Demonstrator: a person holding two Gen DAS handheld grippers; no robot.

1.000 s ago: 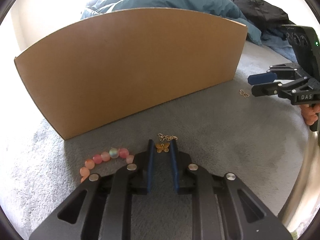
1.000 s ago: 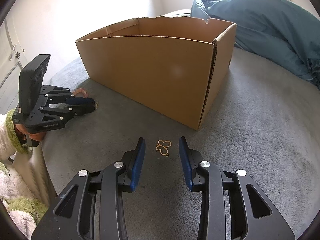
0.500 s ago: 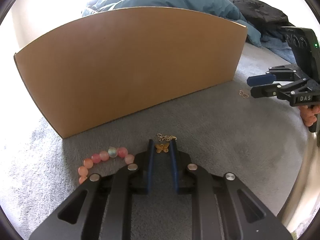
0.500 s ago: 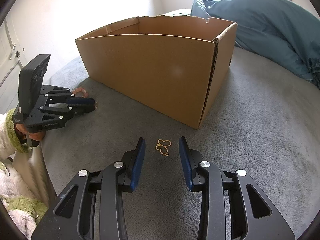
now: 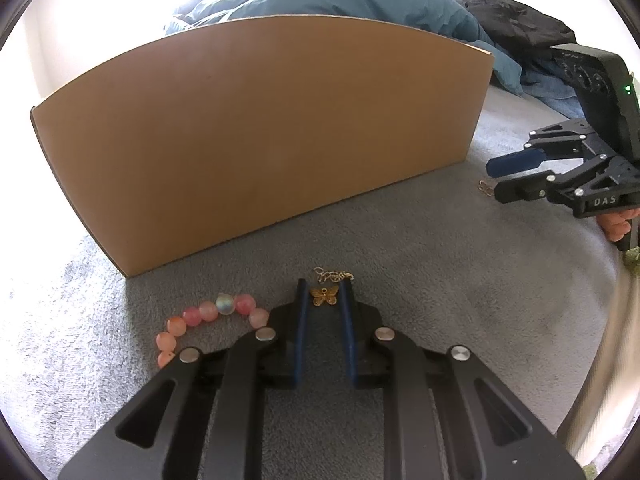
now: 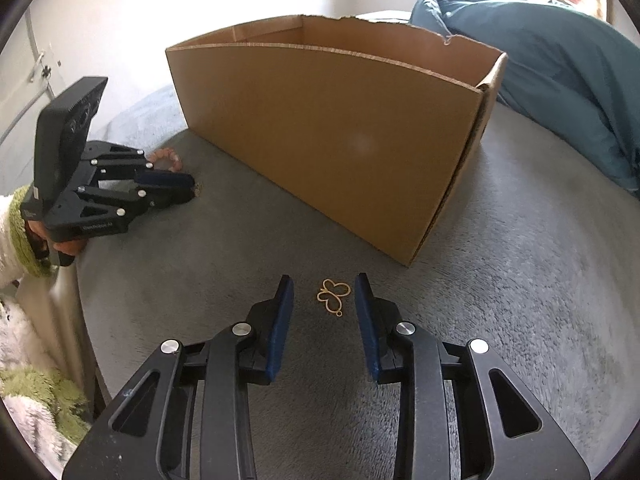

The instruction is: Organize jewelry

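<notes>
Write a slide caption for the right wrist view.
Open right gripper straddles a gold butterfly outline on grey fabric, cardboard box behind, left gripper near pink beads.

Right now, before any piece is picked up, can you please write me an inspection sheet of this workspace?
Surface: grey plush blanket, bearing everything below.
Job's things: gold butterfly charm with its short chain, between the left fingers; wire butterfly pendant lying flat between the right fingers; pink bead bracelet just left of the left gripper; open cardboard box behind them, its floor hidden.
Clutter: nothing seen.
Grippers: left gripper open, narrow gap around the charm; right gripper open wide, clear of the pendant.
Cables: nothing seen.
Surroundings: teal duvet and dark clothing behind the box.
</notes>
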